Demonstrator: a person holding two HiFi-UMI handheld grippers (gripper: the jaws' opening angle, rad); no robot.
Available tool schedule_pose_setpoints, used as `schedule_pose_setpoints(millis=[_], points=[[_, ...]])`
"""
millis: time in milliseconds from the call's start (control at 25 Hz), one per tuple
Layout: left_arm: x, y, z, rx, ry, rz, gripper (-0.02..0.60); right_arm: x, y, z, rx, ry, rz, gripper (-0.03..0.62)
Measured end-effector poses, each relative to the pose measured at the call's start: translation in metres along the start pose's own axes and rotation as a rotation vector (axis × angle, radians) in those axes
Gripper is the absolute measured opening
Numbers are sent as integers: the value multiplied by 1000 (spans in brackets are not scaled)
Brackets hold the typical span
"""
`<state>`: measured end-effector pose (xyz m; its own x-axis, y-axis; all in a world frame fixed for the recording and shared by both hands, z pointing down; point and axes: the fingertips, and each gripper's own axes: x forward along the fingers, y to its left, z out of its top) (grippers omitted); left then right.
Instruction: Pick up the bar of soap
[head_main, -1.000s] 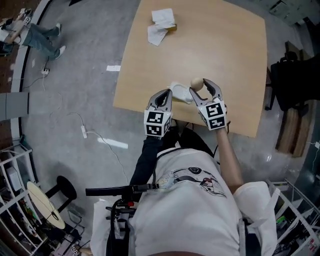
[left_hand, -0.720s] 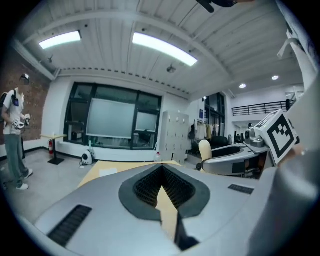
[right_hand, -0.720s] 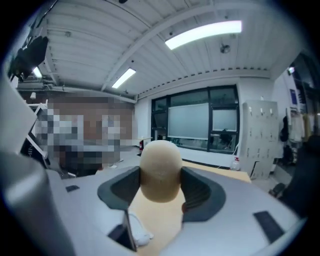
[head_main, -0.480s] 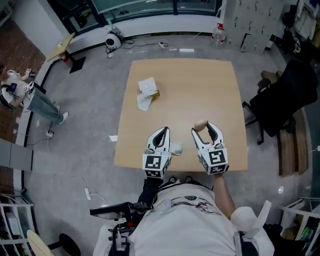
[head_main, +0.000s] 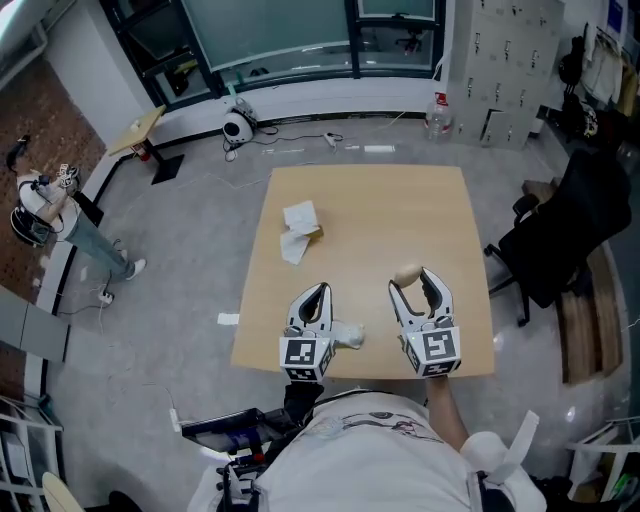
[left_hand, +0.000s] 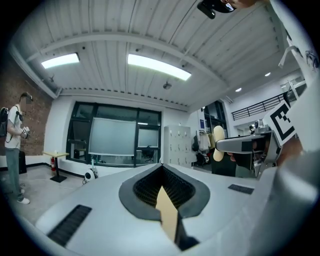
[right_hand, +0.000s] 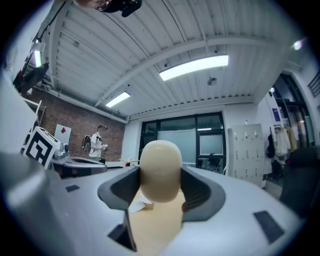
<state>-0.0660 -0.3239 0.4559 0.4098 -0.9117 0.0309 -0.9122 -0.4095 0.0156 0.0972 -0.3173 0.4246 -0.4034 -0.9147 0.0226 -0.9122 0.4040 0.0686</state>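
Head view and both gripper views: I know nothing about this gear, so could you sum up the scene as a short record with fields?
Soap: pale oval bar of soap, clamped in the right gripper, held above the table
Left gripper: left gripper has its jaws together, nothing in them
On table: crumpled white paper beside the left gripper; paper scraps farther off
Bystander: person standing on the floor, left

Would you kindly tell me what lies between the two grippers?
In the head view, a crumpled white scrap lies on the table between the left gripper and the right gripper, close beside the left one.
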Motion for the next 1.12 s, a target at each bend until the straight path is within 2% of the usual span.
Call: schedule_pose_setpoints(millis=[440,1120], points=[[1,-1,21,40,-55,-1,2,7,3,24,-7,-70,12,261],[-1,2,22,39,-43,0,2,12,13,27,-25,-79,30,261]])
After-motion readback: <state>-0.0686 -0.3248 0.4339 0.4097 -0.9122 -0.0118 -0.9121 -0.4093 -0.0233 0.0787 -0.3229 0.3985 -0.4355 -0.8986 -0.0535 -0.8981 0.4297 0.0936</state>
